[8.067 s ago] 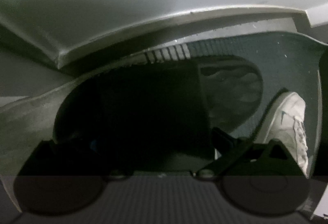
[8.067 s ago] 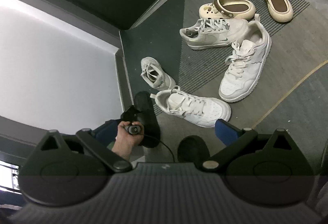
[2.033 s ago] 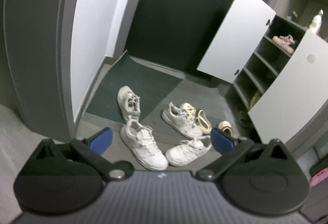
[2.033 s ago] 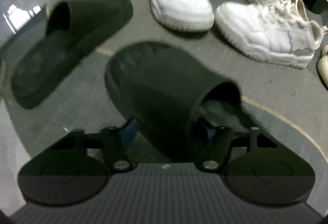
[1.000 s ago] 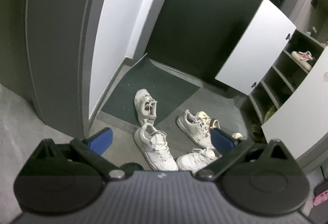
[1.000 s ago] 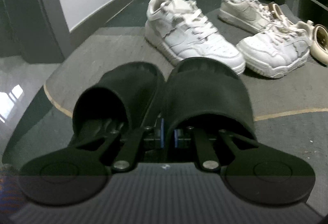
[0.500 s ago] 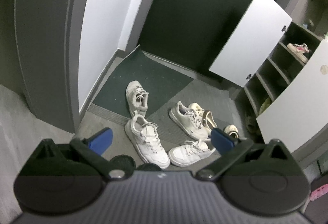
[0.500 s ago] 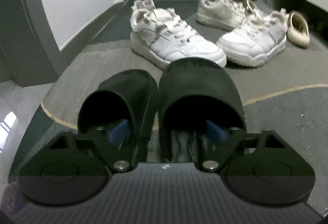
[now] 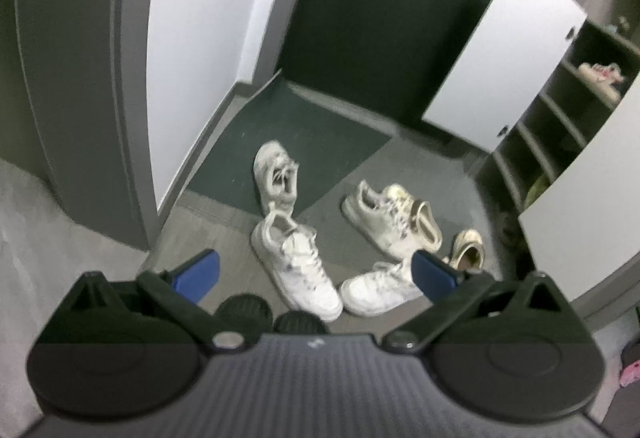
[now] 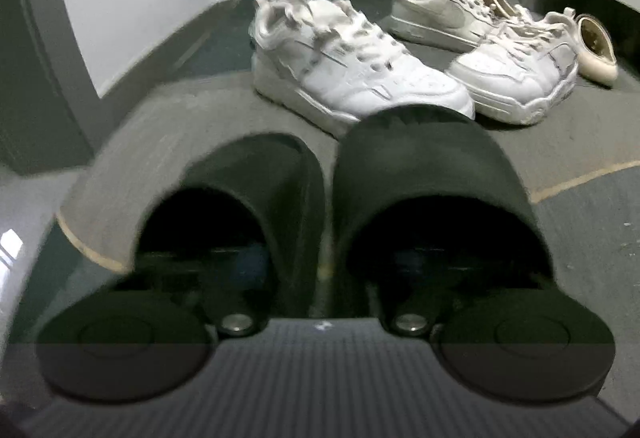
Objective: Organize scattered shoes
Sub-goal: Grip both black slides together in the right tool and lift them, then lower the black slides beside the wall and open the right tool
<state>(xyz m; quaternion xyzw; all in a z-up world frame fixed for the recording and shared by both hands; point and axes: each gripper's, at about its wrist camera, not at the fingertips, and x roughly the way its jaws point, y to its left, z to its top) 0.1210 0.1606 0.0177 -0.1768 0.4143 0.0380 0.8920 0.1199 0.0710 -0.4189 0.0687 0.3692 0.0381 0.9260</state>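
Presently the step in hand looks like the pairing of the two black slippers: left slipper (image 10: pixel 236 189) and right slipper (image 10: pixel 432 165) sit side by side on the floor (image 10: pixel 580 133), toes pointing away, sides almost touching.

Right hand-held gripper (image 10: pixel 324 262): spread wide, one finger reaching into each slipper mouth; fingertips lost in shadow, so contact with the inner walls cannot be confirmed. Nothing pinched between the jaws.

Left hand-held gripper (image 9: pixel 314 272): wide open, empty, held high above the floor.

Remaining scatter: white sneaker (image 10: pixel 352 65) just beyond the slippers, second white sneaker (image 10: pixel 520 73) to its right, beige sneaker (image 10: pixel 436 13) farther back, a worn sneaker (image 9: pixel 276 173) on the dark mat (image 9: pixel 312 141), cream clog (image 10: pixel 596 45) at far right. Shoe cabinet (image 9: pixel 560 141) stands open on the right.

Judgement: next move calls for withdrawing cleanly from the slippers without disturbing their alignment, then matching the sneakers.
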